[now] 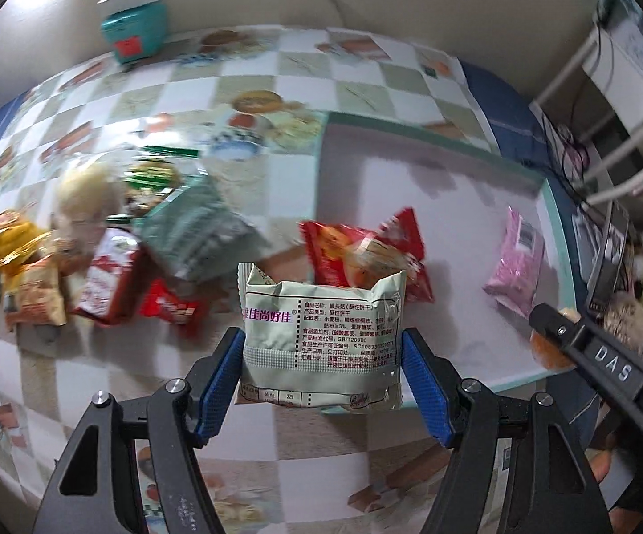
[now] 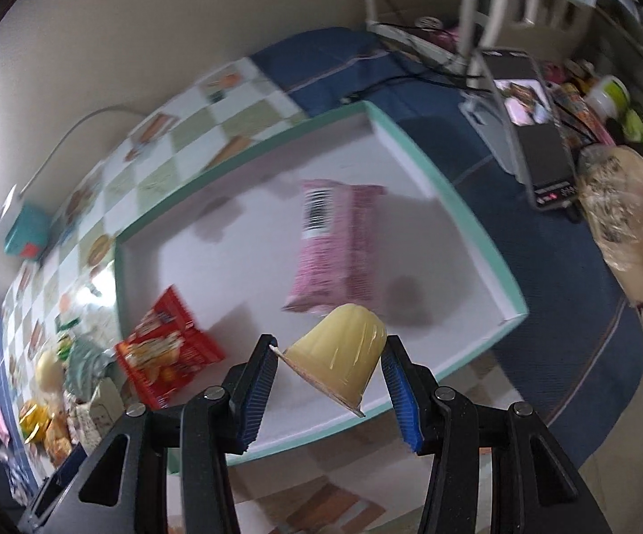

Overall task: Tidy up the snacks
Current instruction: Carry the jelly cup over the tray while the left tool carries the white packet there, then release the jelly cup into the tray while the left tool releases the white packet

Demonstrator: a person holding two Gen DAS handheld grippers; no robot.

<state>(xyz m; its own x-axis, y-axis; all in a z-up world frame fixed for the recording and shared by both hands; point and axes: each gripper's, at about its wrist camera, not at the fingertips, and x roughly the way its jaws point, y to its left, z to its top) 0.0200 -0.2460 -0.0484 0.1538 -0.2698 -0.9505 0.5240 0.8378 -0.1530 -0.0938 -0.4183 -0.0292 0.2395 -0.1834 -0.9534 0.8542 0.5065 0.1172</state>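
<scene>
Two packets, red [image 1: 366,258] and pink [image 1: 515,262], lie in the tray [image 1: 557,231]. The left gripper [image 1: 321,369] pinches a biscuit packet [image 1: 321,333], the right gripper [image 2: 328,369] a jelly cup [image 2: 339,356]; a snack pile [image 1: 99,249] waits on the desk [image 1: 277,80].

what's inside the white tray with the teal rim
A pink snack packet and a red snack packet lie on the white tray. The held jelly cup hides part of its floor.
</scene>
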